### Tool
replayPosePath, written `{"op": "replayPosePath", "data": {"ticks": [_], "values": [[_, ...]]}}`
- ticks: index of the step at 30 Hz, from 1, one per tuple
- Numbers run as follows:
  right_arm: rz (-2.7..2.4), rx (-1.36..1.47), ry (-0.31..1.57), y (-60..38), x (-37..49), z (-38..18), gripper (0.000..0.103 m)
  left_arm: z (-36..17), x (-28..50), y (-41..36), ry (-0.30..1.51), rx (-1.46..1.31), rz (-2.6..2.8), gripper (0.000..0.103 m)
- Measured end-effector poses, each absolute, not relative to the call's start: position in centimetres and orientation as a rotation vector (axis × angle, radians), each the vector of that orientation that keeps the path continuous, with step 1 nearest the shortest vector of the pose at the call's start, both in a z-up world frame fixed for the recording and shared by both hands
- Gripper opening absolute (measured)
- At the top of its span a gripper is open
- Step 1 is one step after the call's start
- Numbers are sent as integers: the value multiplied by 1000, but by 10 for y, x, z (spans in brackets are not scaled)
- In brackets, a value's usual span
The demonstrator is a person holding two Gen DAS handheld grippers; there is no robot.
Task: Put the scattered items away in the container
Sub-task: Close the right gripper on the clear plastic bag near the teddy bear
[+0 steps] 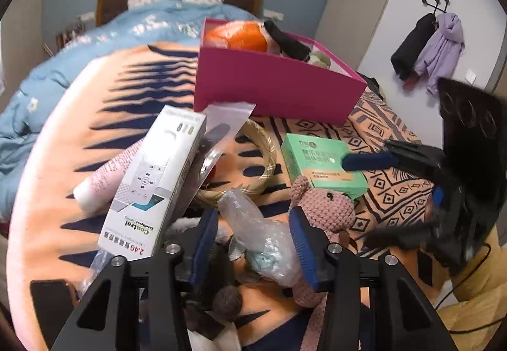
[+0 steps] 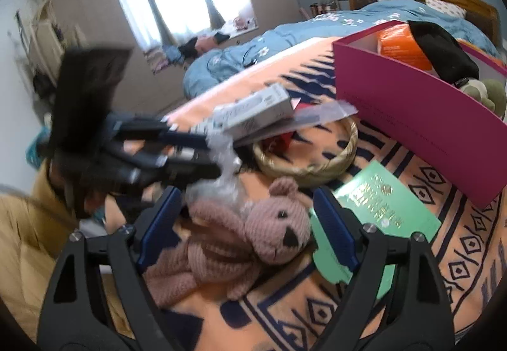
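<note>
A pink box [image 1: 275, 87] [image 2: 412, 126] stands on the patterned blanket and holds an orange pack [image 1: 236, 35], a black item and a green plush. My left gripper [image 1: 253, 224] is open, its blue pads either side of a crumpled clear plastic bag [image 1: 256, 224]. My right gripper [image 2: 248, 208] is open, its pads either side of a pink knitted bear [image 2: 240, 237] [image 1: 326, 208]. A green box [image 1: 323, 164] [image 2: 380, 211] lies beside the bear. A white remote-control box [image 1: 152, 183] [image 2: 253, 111] leans over a woven basket [image 2: 310, 157].
A pink tube [image 1: 104, 176], a clear zip bag [image 1: 218, 132] and a dark phone [image 1: 52, 297] lie on the blanket. A blue duvet [image 1: 63, 65] covers the far bed. Coats [image 1: 427, 46] hang on the right wall.
</note>
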State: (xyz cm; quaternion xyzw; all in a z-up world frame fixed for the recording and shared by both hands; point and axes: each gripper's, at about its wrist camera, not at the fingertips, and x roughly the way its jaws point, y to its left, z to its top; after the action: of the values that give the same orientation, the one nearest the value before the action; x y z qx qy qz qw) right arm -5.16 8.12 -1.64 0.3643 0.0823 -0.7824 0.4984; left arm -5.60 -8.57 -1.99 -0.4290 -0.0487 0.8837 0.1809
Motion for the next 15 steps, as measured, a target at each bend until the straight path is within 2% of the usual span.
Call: {"op": "replayPosePath", "data": {"ticks": [3,5,7,15], "values": [[-1854,864,301,68,-37,-22,79,-26,-65,-84,-127,-1255,2449,47],[-1840,842,359,57,-31,-24,75,-30,-71,-84,-148,-1283,2416,43],[-1824,841,376,48,-31,-27,73,-33,-76,-85,-183,-1306,2389,33],[-1764,896,352,25,-47,-35,68,-37,-76,-98,-278,-1314,2366,14]]}}
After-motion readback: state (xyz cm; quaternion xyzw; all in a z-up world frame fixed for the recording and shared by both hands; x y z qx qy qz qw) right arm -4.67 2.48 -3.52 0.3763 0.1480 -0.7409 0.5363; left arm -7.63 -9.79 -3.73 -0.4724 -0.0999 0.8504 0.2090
